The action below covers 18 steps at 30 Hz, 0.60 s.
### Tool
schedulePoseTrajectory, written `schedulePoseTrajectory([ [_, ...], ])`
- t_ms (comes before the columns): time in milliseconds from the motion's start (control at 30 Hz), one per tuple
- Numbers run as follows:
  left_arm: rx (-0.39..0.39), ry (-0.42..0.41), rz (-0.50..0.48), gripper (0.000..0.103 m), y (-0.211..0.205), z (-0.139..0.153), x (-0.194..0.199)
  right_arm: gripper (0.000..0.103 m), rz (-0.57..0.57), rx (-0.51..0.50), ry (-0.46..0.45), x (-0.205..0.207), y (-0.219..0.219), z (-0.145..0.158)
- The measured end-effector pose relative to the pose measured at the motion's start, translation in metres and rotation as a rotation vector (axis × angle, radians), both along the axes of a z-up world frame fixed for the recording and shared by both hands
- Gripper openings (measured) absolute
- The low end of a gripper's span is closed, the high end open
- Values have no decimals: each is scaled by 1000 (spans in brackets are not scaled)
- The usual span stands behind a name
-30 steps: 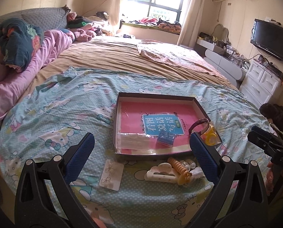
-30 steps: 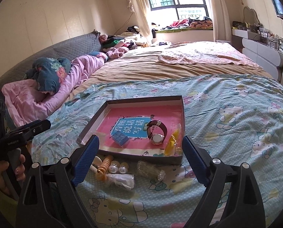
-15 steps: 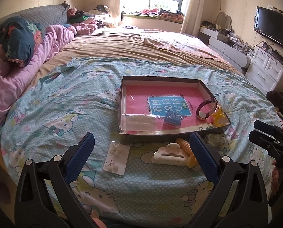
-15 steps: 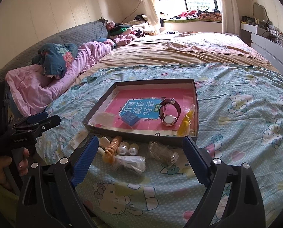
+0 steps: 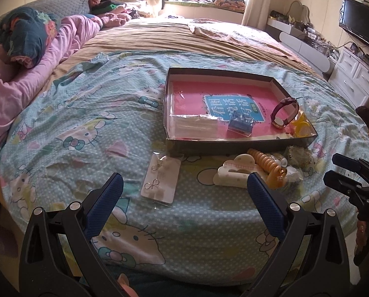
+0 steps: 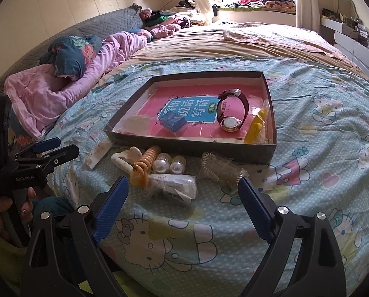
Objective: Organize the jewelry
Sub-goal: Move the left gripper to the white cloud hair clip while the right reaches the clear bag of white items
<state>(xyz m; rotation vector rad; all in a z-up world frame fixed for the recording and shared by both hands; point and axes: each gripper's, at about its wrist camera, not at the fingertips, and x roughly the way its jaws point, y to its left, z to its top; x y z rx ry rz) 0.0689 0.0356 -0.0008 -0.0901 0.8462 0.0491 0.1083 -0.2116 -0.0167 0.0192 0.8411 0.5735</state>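
- Over the last second both grippers have pulled back toward the near edge of the bed (image 5: pixel 60 113), so the loose pieces and the box sit farther ahead in each wrist view; nothing on the cover has shifted.
- The left gripper (image 5: pixel 184 198) hovers low over the cover with its jaws spread wide and nothing between them; the earring card (image 5: pixel 161 182) lies just ahead, between the finger lines.
- The right gripper (image 6: pixel 182 198) is likewise wide open and empty, with the wrapped packet (image 6: pixel 174 185) directly in front of it.
- Judged from this, the sorting is part done: a pause between picks, with the next item not yet chosen.
- Lying loose on the cover, just short of the box: the white hair claw (image 5: pixel 234 173), the orange spiral tie (image 6: pixel 147 163), two pearl beads (image 6: pixel 168 165) and a clear bristly clip (image 6: pixel 219 170), all bunched close together.
- The next move likely calls for lowering over one piece and closing without snagging its neighbours; the flat card looks hard to pinch off soft fabric.
- Farther on, the shallow box (image 6: pixel 189 148) already holds the watch (image 6: pixel 231 113) standing on edge, a small blue case (image 6: pixel 173 121), a yellow piece (image 6: pixel 256 126) and a clear sleeve (image 5: pixel 194 126).
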Motion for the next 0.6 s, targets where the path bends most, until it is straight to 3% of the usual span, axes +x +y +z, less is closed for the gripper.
schedulePoseTrajectory([
  [600,23,70,-59,93,-16,-25,10,89,52,-77,69,18,38,-56],
])
